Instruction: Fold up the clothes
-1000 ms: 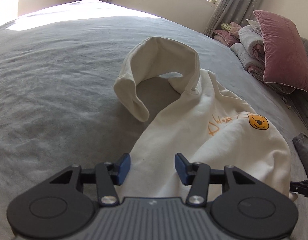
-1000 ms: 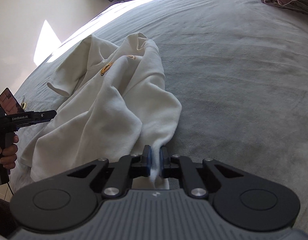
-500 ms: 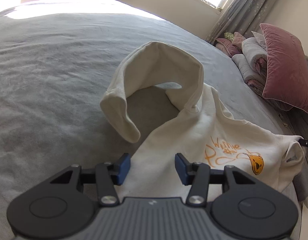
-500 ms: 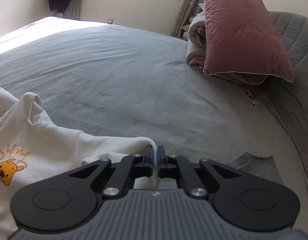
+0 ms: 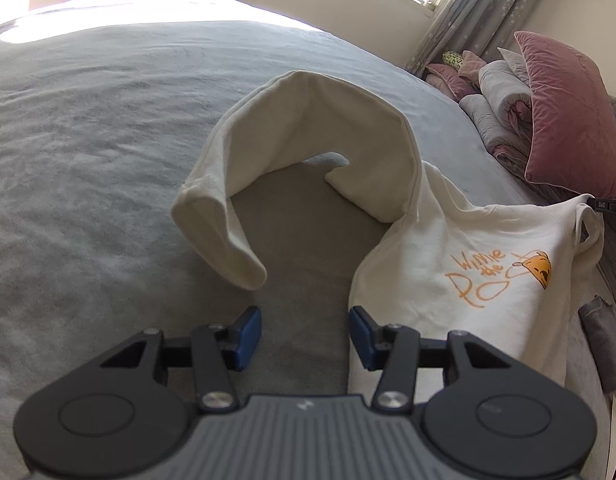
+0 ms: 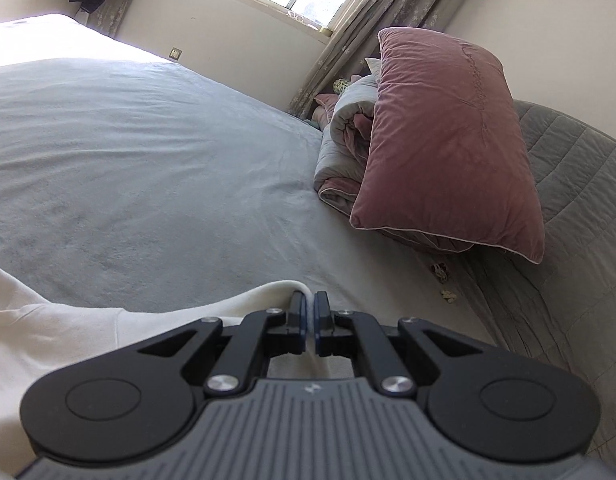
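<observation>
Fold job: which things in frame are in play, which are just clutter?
In play:
- cream hoodie, spread on the grey bedspread
- right gripper, shut on the hoodie's edge
- left gripper, open, holding nothing

Lying about:
- pink velvet pillow
- rolled quilt beside it
- grey cloth item at the bed edge

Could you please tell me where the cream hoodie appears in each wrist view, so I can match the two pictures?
Left wrist view: the cream hoodie fills the centre and right, hood standing open, orange print at right; the open left gripper is empty.
Right wrist view: only its lower-left part, an edge pinched in the right gripper.
Shared landmark: the pink pillow.
</observation>
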`<state>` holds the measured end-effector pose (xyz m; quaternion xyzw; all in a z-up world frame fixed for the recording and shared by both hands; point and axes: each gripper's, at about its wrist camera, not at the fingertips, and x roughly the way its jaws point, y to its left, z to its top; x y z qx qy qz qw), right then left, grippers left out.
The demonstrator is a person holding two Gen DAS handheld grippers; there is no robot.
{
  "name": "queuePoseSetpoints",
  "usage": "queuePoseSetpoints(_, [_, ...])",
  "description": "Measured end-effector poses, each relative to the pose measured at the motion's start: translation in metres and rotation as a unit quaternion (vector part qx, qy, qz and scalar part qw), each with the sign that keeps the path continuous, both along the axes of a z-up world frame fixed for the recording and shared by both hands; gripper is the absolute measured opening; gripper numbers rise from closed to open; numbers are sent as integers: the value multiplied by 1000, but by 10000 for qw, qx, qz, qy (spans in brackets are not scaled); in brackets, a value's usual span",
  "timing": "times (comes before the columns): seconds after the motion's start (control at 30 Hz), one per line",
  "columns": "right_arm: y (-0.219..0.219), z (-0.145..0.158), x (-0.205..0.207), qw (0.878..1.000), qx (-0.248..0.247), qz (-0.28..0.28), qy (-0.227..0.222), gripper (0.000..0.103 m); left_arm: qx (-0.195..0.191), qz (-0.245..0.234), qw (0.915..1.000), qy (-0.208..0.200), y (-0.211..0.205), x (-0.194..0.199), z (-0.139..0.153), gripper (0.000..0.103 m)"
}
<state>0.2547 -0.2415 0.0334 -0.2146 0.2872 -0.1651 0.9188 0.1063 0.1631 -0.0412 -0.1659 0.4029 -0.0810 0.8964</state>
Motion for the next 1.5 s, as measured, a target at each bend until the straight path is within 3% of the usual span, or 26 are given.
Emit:
queuePoseSetpoints(0.3, [-3, -18, -19, 9943, 983, 73, 416, 17, 0, -189, 9998, 95, -11, -1, 0, 47])
queuePoseSetpoints(0.4, [-6, -26, -35, 9888, 1344, 56, 640, 42, 0, -252, 9996, 126, -15, -1, 0, 46])
queuePoseSetpoints(0.6, [-10, -42, -67, 9726, 2058, 21, 1084, 43, -119, -340, 9992, 196, -23, -6, 2, 44])
queuePoseSetpoints(0.87, [-15, -43, -109, 9520, 2917, -204, 905, 45, -223, -423, 9985, 256, -29, -13, 4, 43])
queuePoseSetpoints(1.03, [-31, -37, -135, 9319, 3544, -365, 681, 46, -220, -396, 9985, 302, -26, -14, 4, 42])
queuePoseSetpoints(1.23, [-37, -60, -149, 8931, 4386, -466, 890, 46, -294, -409, 9981, 362, -25, -15, 2, 38])
queuePoseSetpoints(1.3, [-33, -71, -146, 8853, 4525, -503, 946, 43, -283, -429, 9980, 382, -27, -15, 1, 37])
queuePoseSetpoints(1.33, [-32, -73, -145, 8871, 4492, -517, 927, 32, -271, -441, 9979, 391, -28, -15, 1, 37])
queuePoseSetpoints(1.47, [-26, -68, -141, 9064, 4119, -564, 752, 5, -194, -493, 9977, 418, -34, -16, -1, 37])
queuePoseSetpoints(1.5, [-25, -67, -140, 9109, 4024, -575, 708, 2, -175, -496, 9977, 421, -35, -15, -2, 37])
